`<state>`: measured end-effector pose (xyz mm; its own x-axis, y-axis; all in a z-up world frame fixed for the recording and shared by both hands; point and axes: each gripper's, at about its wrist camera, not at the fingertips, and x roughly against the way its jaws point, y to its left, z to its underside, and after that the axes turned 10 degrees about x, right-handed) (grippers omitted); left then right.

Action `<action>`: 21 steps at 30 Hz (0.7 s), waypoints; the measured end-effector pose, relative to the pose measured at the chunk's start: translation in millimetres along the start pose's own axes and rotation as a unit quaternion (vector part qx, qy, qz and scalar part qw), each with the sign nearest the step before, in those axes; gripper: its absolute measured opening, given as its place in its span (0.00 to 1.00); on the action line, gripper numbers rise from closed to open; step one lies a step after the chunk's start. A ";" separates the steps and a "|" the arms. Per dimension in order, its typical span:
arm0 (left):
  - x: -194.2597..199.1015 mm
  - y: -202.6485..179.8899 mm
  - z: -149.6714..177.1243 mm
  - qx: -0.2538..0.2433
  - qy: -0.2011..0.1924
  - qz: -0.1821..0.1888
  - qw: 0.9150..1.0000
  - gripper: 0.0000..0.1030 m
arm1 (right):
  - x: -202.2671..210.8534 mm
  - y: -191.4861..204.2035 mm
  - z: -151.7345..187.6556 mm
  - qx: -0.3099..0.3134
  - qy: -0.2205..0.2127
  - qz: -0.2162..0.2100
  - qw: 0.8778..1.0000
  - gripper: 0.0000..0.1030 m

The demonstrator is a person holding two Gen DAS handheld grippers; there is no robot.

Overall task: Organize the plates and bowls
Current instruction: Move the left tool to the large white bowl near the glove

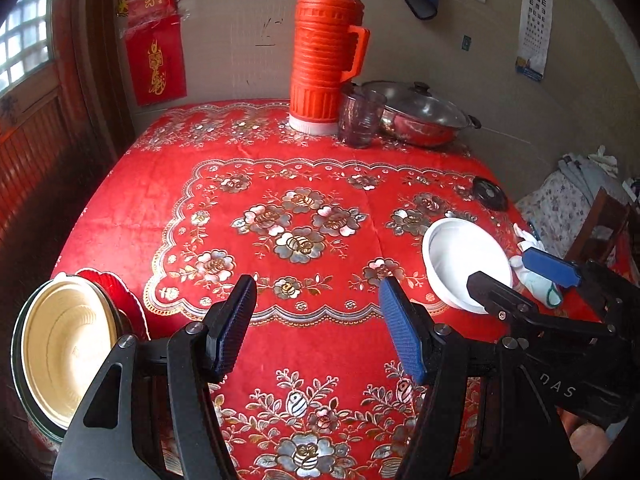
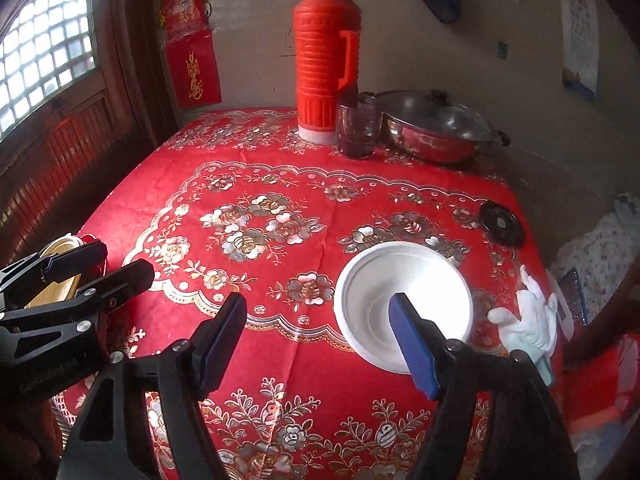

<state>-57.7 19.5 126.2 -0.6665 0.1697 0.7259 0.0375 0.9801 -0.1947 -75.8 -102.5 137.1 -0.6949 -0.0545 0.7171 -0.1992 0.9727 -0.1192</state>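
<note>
- The left tool (image 1: 318, 316) is spread wide with nothing between its fingers, held above the red flowered tabletop (image 1: 280, 168)
- The right tool (image 2: 320, 320) is likewise released and holds nothing; in the right wrist view its blue-padded finger (image 2: 412, 344) lies across the near side of the white bowl (image 2: 400, 280), though whether it touches the bowl cannot be told
- The white bowl sits upright on the tabletop near its right edge, and in the left wrist view (image 1: 460, 256) the right tool's dark finger overlaps its rim
- At the left near corner of the tabletop a cream bowl (image 1: 64, 348) rests inside a dark-rimmed dish, with a red scalloped plate (image 1: 116, 292) just behind it
- At the far edge stand an orange thermos (image 1: 324, 52), a clear glass (image 1: 360, 118) just beside it, and a lidded steel pot (image 1: 420, 114) to the right of the glass
- A small dark round lid (image 2: 502, 222) lies beyond the white bowl near the right edge
- A white glove (image 2: 528, 320) lies just right of the white bowl, apart from it
</note>
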 end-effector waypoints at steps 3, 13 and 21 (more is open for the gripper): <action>-7.4 -18.9 0.2 -0.012 0.007 0.011 1.000 0.63 | 2.5 -21.6 7.6 -0.019 0.004 0.014 1.000 0.73; -36.9 -70.1 0.8 -0.039 0.040 0.040 0.998 0.63 | 1.3 -83.0 35.3 -0.075 0.026 0.044 0.996 0.73; -70.3 -90.1 -3.2 -0.043 0.069 0.040 0.996 0.63 | -17.5 -111.6 48.8 -0.110 0.049 0.039 0.992 0.74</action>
<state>-11.9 -80.4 94.9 -0.5497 0.2552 0.7954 0.1551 0.9668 -0.2030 -75.1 -221.1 104.4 -0.6298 0.0344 0.7760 0.0158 0.9994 -0.0315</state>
